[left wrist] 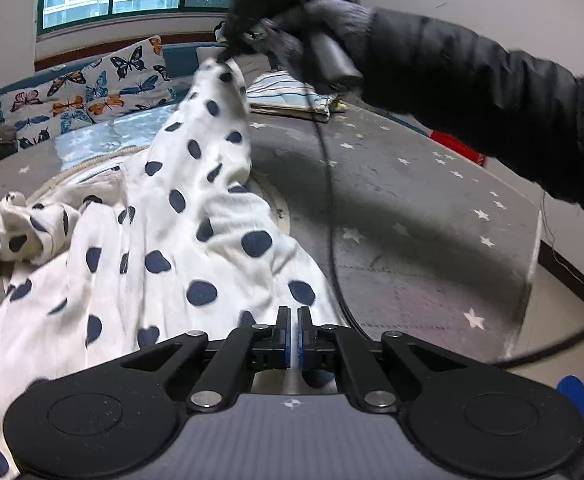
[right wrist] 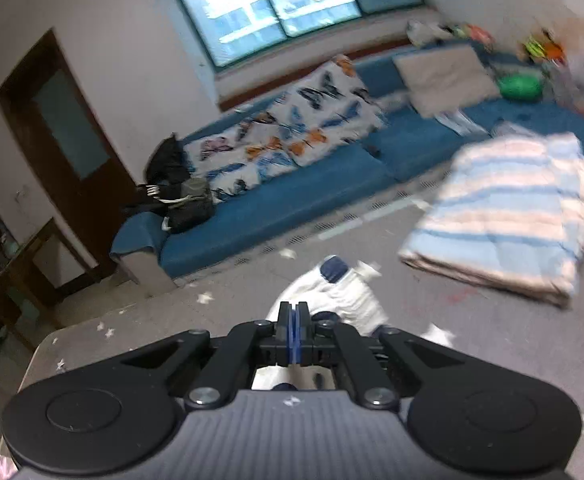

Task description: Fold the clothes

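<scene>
**A:** Where's the garment right now?

**B:** The white polka-dot garment [left wrist: 179, 216] is half lifted off the grey star-print tabletop [left wrist: 412, 216]. Your right tongs [left wrist: 231, 54] pinch one end of it up high, so the cloth hangs down in a ridge toward your left tongs [left wrist: 294, 320]. The rest lies bunched on the tabletop to the left, with a knotted-looking lump at the far left edge.

**A:** And the left tongs, are they holding anything?

**B:** They're drawn nearly together, with only a thin slit between the blue pads. White fabric shows through that slit and beneath the fingers, so you look clamped on the near edge of the garment.

**A:** What does the right wrist camera say?

**B:** Your right tongs [right wrist: 294, 320] are pressed together there, blue pads touching, and a crumpled tuft of the polka-dot garment [right wrist: 340, 292] sticks out just past the tips. That view is blurred.

**A:** Anything else on the tabletop?

**B:** A folded striped cloth [right wrist: 508, 216] lies at the far side, well apart from the garment. In the left view, your gloved right hand [left wrist: 324, 40] grips the tool, and a black cable [left wrist: 328, 200] hangs from it, crossing the tabletop just right of the garment. Behind it all are a blue sofa [right wrist: 292, 196] with a butterfly-print cover [right wrist: 292, 128] and a window [right wrist: 292, 4].
</scene>
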Demonstrator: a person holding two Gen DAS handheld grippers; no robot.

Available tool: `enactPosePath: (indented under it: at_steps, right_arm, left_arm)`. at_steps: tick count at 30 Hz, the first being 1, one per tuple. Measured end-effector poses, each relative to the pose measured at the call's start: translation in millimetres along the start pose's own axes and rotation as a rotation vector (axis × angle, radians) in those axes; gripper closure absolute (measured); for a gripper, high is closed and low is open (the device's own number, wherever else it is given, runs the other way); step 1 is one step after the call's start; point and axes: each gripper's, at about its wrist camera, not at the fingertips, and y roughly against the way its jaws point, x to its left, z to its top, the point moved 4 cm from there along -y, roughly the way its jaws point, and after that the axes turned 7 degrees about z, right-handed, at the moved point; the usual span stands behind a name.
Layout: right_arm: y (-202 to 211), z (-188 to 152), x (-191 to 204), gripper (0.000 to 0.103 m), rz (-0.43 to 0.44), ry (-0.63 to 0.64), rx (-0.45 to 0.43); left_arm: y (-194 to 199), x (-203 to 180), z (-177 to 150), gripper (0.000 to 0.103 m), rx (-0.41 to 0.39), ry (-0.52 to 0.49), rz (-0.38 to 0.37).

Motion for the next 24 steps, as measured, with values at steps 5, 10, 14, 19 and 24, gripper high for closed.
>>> enactPosePath:
  at_steps: [5,10,14,19,24]
  right_arm:
    - [-25,-5,31,0.086,0.063,0.078,0.04]
    - [-36,-17,13,0.086,-0.06,0.159,0.106]
    - [-43,-25,-27,0.083,-0.205,0.189,0.153]
    - [-67,-39,-54,0.08,-0.198,0.142,0.213]
    - [-85,-45,-46,0.074,-0.201,0.217,0.204]
  left_arm:
    - [3,7,-5,0.1,0.017,0.015,0.017]
    - [10,13,-7,0.1,0.005,0.031,0.015]
    - [12,19,-9,0.099,0.009,0.061,0.014]
    - [15,27,-6,0.092,0.006,0.111,0.016]
    - [23,37,1,0.049,-0.018,0.146,0.054]
